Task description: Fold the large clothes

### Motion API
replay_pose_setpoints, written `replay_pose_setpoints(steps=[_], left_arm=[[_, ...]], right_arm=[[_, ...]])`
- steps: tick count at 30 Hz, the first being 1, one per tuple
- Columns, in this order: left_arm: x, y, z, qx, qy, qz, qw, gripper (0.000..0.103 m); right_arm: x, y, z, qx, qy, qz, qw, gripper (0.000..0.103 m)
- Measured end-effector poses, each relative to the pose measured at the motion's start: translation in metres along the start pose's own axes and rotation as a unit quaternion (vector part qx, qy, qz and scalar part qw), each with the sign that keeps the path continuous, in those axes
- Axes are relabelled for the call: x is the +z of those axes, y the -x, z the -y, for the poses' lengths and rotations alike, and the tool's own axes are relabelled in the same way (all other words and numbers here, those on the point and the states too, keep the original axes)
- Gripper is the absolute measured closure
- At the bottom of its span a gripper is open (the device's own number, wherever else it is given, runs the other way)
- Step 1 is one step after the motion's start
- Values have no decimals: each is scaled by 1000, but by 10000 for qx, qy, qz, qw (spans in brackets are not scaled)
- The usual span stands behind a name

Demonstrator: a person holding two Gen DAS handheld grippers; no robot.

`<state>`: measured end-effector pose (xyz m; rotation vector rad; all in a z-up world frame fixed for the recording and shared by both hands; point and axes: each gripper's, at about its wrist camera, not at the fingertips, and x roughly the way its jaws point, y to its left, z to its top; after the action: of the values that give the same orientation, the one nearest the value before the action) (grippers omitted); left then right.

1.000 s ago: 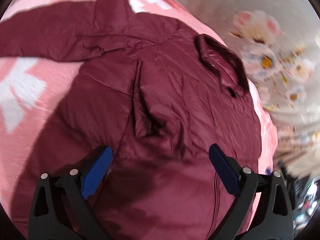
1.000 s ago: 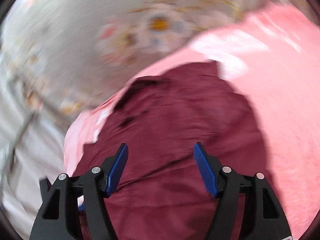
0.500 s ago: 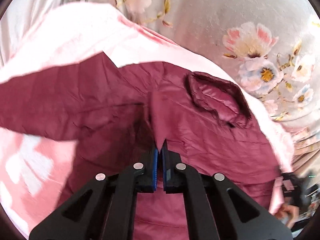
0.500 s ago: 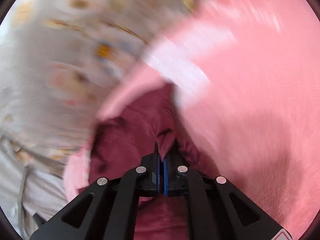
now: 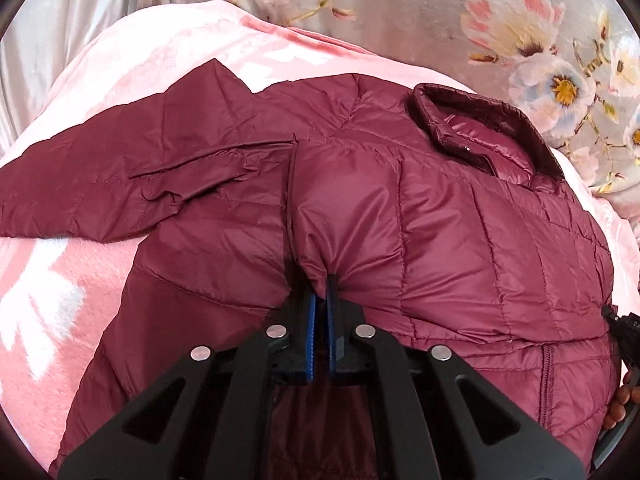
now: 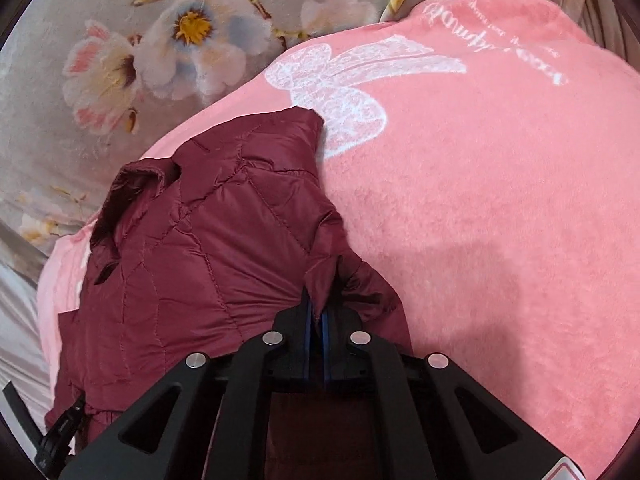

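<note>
Both grippers, angled down, pinch the jacket [image 5: 460, 220].

My left gripper [image 5: 321, 300] points steeply downward, its blue-padded jaws pinched together on a tuck of the maroon jacket [image 5: 440, 240]. My right gripper [image 6: 318, 312] tilts down likewise, jaws clamped tight on a fold of the same jacket.

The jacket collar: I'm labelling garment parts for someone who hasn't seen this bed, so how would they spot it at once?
Start from the pink blanket spread over the floral bedding, where a maroon quilted jacket lies. Follow the jacket to its far end, nearest the flower print: the collar is the raised, darker rim standing up in a curve around a shinier lining, unlike the flat quilted panels and the sleeve.
</note>
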<state>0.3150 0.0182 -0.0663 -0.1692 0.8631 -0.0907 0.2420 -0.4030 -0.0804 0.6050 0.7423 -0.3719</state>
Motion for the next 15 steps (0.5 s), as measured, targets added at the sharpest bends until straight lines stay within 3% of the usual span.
replay_pose_setpoints(steps=[2, 3, 5, 9, 12, 15], left_arm=[[1, 1, -1, -44, 40, 10, 10000, 98], [2, -1, 1, -48, 45, 13, 10000, 98], [2, 0, 3, -4, 3, 22, 10000, 98], [2, -1, 6, 21, -36, 29, 10000, 98], [2, -1, 3, -87, 63, 32, 9999, 98], [2, -1, -1, -192, 156, 38, 9997, 97]], right_arm=[[-5, 33, -9, -403, -155, 465, 9980, 90], [-11, 55, -20, -319, -74, 795, 9963, 88], [-20, 74, -56, 78, 472, 935, 9945, 88], [-54, 55, -138, 610, 1831, 337, 9806, 94], [-76, 23, -160, 530, 2138, -100, 9754, 95], [-91, -1, -153, 439, 2038, -442, 9770, 96]])
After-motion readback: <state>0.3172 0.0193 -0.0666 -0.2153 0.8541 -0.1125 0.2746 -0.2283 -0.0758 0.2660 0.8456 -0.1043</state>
